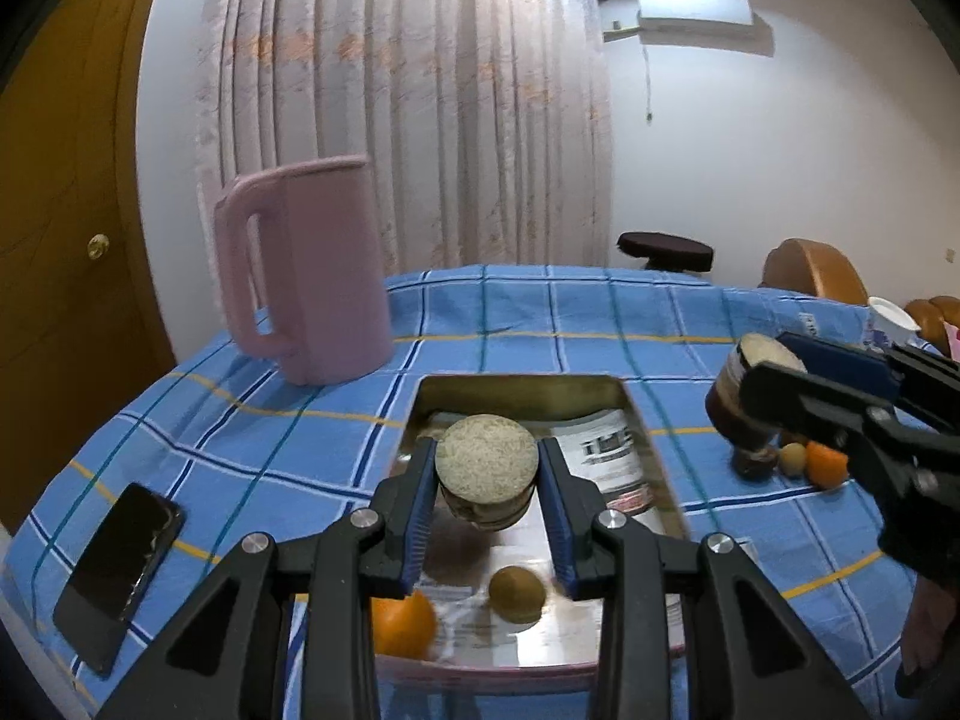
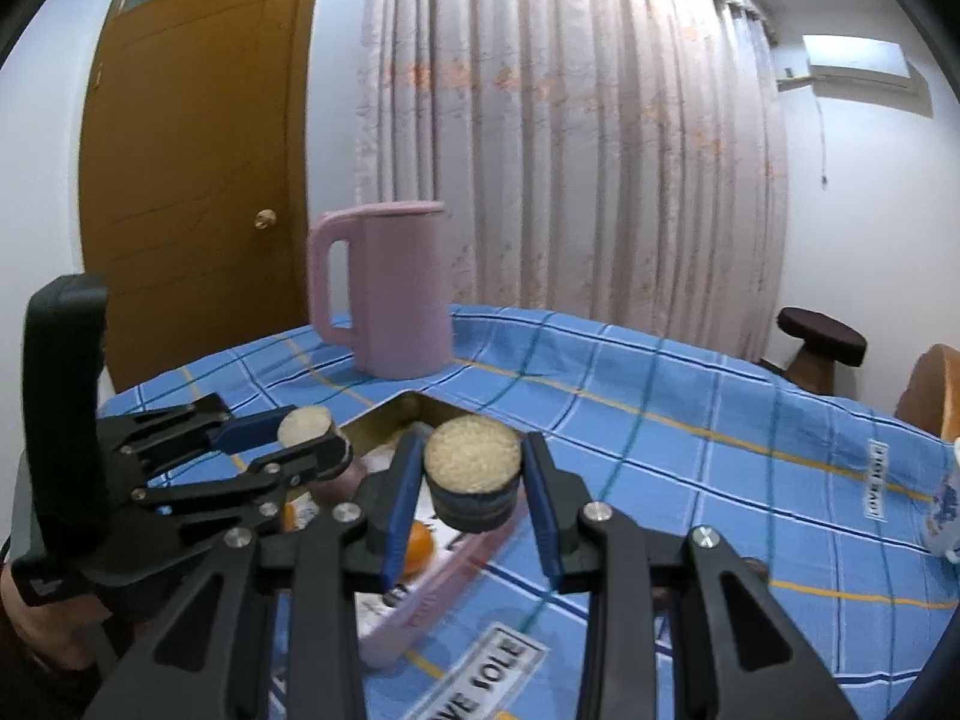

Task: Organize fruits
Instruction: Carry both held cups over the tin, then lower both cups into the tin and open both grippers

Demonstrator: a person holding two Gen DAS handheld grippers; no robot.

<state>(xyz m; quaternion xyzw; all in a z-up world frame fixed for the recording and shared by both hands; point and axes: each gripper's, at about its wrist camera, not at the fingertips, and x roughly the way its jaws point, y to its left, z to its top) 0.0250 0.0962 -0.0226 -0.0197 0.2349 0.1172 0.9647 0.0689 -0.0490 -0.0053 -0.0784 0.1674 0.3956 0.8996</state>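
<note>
My left gripper [image 1: 487, 483] is shut on a round fruit slice [image 1: 486, 465] with a pale cut face and dark rind, held above the metal tray [image 1: 522, 387]. An orange [image 1: 402, 624] and a brown kiwi-like fruit [image 1: 516, 594] lie in the tray's near end. My right gripper [image 2: 474, 480] is shut on a similar dark-rinded slice [image 2: 474, 459], held over the tray's edge [image 2: 444, 570]. In the left wrist view the right gripper [image 1: 774, 360] shows at the right. An orange [image 1: 825, 462] and a small brown fruit [image 1: 792, 459] lie on the cloth beneath it.
A pink pitcher [image 1: 312, 276] stands at the back left of the blue checked tablecloth [image 1: 240, 432]. A black phone [image 1: 120, 570] lies at the left edge. A white patterned cup [image 2: 948, 510] stands at the right. A printed paper [image 1: 606, 450] lines the tray.
</note>
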